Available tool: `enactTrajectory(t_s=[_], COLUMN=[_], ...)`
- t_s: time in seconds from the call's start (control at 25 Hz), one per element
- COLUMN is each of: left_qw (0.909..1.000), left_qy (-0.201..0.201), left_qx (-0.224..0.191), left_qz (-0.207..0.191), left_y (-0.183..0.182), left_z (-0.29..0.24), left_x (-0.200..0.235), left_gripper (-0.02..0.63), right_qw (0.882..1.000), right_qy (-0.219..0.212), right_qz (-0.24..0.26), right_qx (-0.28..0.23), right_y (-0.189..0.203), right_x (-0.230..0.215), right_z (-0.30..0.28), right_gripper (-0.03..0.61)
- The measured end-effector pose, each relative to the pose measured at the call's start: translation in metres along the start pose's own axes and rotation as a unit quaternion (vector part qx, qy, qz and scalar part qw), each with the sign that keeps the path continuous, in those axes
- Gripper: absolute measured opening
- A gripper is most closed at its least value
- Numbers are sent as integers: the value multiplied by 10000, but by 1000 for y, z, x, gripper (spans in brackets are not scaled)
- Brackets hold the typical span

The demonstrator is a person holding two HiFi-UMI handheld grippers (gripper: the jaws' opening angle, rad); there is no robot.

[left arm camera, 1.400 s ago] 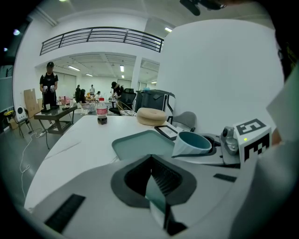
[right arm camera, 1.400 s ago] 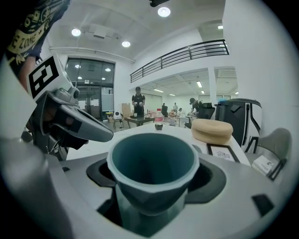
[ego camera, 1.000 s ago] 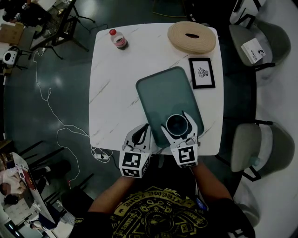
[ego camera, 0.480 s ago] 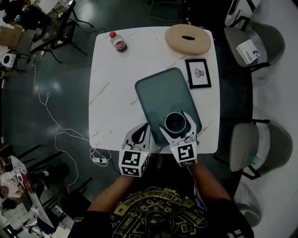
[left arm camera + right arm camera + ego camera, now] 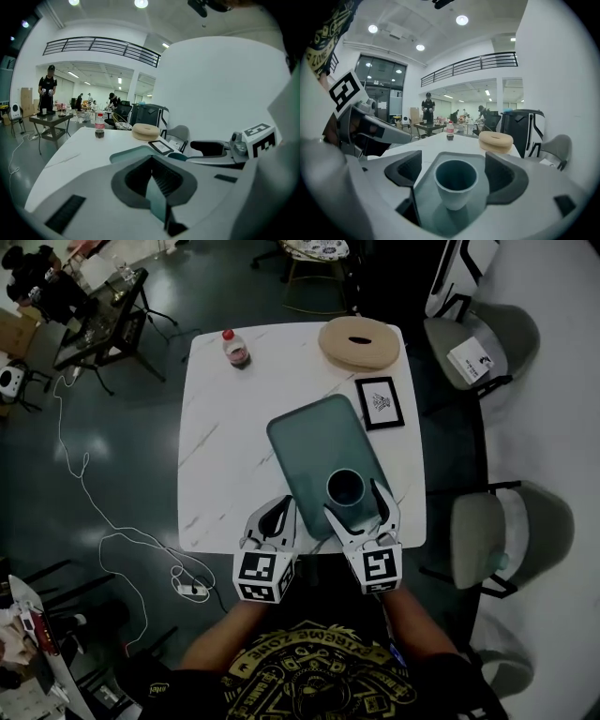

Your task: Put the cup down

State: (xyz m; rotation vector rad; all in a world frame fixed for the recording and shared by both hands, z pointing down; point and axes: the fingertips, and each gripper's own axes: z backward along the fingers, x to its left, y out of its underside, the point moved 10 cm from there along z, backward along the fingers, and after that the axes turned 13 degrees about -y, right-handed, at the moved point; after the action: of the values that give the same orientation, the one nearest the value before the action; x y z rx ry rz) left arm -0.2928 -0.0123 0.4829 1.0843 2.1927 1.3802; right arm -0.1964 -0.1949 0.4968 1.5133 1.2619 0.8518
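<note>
cup down, now back out clean
left tongs (image 5: 281, 506) clenched, empty, at the surface (image 5: 225, 446) edge. cup (image 5: 345, 487) stands upright on the tray (image 5: 314, 437); right tongs (image 5: 354, 502) have just been opening, released and clear either side. draw straight back without brushing it

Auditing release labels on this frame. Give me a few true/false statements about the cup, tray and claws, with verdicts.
1. The cup stands upright on the tray. True.
2. The right claw is shut on the cup. False: its jaws have just been opening and stand apart, clear of the cup between them.
3. The left claw is shut and empty. True.
4. The bottle lies on the tray. False: it stands upright on the table, near its far left corner.
</note>
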Motion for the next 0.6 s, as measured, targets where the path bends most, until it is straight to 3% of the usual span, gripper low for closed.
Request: enactTrajectory(t_s=[0.24, 0.44, 0.6], left_qw=[9994, 9978, 9965], left_qy=[213, 425, 589], left_qx=[-284, -513, -587], left_qz=[28, 67, 54], left_y=[-8, -9, -6], left_z=[31, 64, 88], left_x=[6, 12, 19], left_gripper=[11, 11, 11], right_qw=[9996, 9984, 9971], right_qy=[223, 536, 737], right_qz=[-126, -118, -61], right_qx=[-114, -152, -185], right_y=[-27, -49, -52], right_x=[41, 81, 111], right_z=[27, 55, 71], right_gripper=[419, 268, 220])
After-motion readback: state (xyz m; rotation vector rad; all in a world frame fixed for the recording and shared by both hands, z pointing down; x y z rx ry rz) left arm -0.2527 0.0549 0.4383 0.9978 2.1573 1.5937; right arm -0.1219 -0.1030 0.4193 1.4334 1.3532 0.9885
